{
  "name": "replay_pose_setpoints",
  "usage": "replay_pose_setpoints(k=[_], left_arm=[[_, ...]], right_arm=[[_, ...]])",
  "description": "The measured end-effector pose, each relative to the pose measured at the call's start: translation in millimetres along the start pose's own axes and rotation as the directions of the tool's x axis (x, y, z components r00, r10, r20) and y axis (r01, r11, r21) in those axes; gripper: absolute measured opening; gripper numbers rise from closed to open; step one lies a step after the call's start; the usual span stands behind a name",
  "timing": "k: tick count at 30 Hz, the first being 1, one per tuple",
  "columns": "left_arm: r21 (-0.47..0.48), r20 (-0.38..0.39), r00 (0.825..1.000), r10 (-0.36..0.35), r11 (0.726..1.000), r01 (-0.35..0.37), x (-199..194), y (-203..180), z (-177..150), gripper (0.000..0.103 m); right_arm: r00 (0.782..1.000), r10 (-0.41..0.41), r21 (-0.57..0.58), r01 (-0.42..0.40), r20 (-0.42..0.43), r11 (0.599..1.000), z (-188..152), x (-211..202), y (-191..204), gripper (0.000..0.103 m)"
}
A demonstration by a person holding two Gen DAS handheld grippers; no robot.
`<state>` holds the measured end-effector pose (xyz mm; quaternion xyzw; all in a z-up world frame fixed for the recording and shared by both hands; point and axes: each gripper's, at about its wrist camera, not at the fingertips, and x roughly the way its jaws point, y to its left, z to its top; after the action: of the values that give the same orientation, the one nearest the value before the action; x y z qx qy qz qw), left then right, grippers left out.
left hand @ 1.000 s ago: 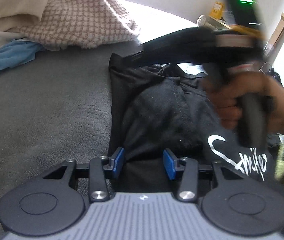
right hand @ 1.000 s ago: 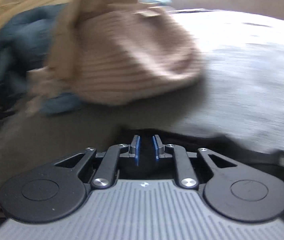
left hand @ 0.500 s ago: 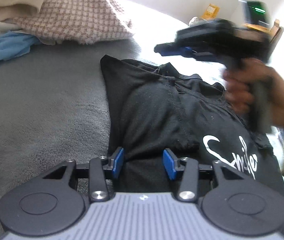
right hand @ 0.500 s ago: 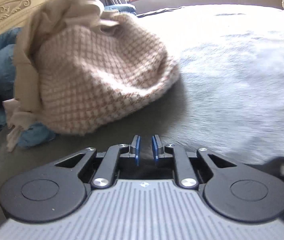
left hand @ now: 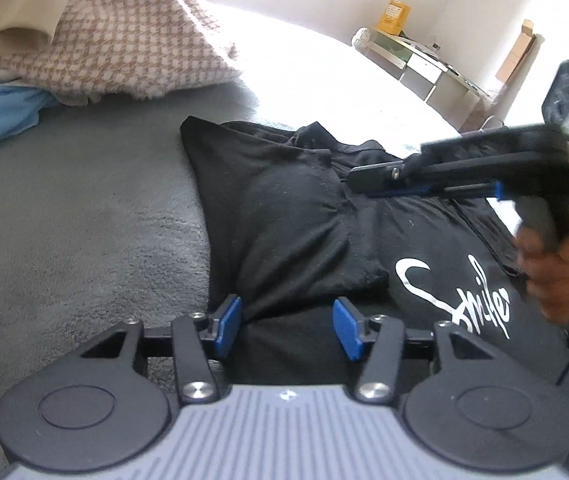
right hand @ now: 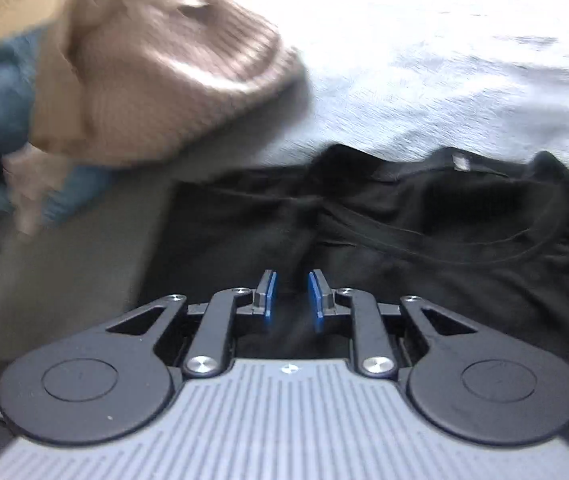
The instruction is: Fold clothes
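Right gripper [right hand: 290, 294] being swung back over black T-shirt [left hand: 304, 216], jaws being opened, nothing clamped. Left gripper [left hand: 287, 328] jaws being parted astride folded sleeve edge. Side fold being finished; remaining folds outstanding.

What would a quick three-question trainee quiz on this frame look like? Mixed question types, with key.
1. True or false: the black T-shirt carries white script lettering.
2. Which gripper hangs over the collar end of the shirt? A) left gripper B) right gripper
3. Fill in: the checked beige blanket lies on top of a ____ cloth.

Key:
1. True; the lettering sits on the shirt's front, near the hand that holds the right gripper.
2. B; its jaws are opening with no fabric pinched between them. The left gripper sits at the near fold, its jaws also opening.
3. Blue.
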<state>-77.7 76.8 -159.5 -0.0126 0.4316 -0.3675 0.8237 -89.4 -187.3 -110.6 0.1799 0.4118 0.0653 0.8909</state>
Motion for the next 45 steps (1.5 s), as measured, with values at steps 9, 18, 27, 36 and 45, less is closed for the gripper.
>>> replay_pose_setpoints(k=[9, 18, 27, 36, 45], left_arm=[[-0.163, 0.014, 0.999, 0.035, 0.986, -0.033, -41.3, 10.2, 4.5, 0.063], [-0.376, -0.082, 0.997, -0.005, 0.926, -0.027, -102.8, 25.5, -56.8, 0.061], [-0.384, -0.229, 0.973, 0.005, 0.918, -0.095, -112.6, -7.2, -127.6, 0.054], [-0.416, -0.297, 0.955, -0.006, 0.901, -0.124, -127.8, -23.0, -155.2, 0.054], [-0.353, -0.366, 0.931, 0.017, 0.923, -0.155, -119.5, -27.7, -145.8, 0.023]], right_arm=[[0.987, -0.024, -0.16, -0.002, -0.161, 0.987, -36.4, -11.6, 26.0, 0.02], [0.991, 0.06, 0.051, -0.054, -0.118, 0.997, -38.5, -81.9, 21.6, 0.029], [0.978, 0.177, 0.154, -0.159, -0.108, 0.975, -47.3, -109.2, 40.1, 0.034], [0.975, 0.193, 0.163, -0.175, -0.106, 0.971, -35.3, -82.7, 62.9, 0.043], [0.979, -0.04, -0.042, 0.032, -0.198, 0.999, -18.1, 21.0, 104.5, 0.051]])
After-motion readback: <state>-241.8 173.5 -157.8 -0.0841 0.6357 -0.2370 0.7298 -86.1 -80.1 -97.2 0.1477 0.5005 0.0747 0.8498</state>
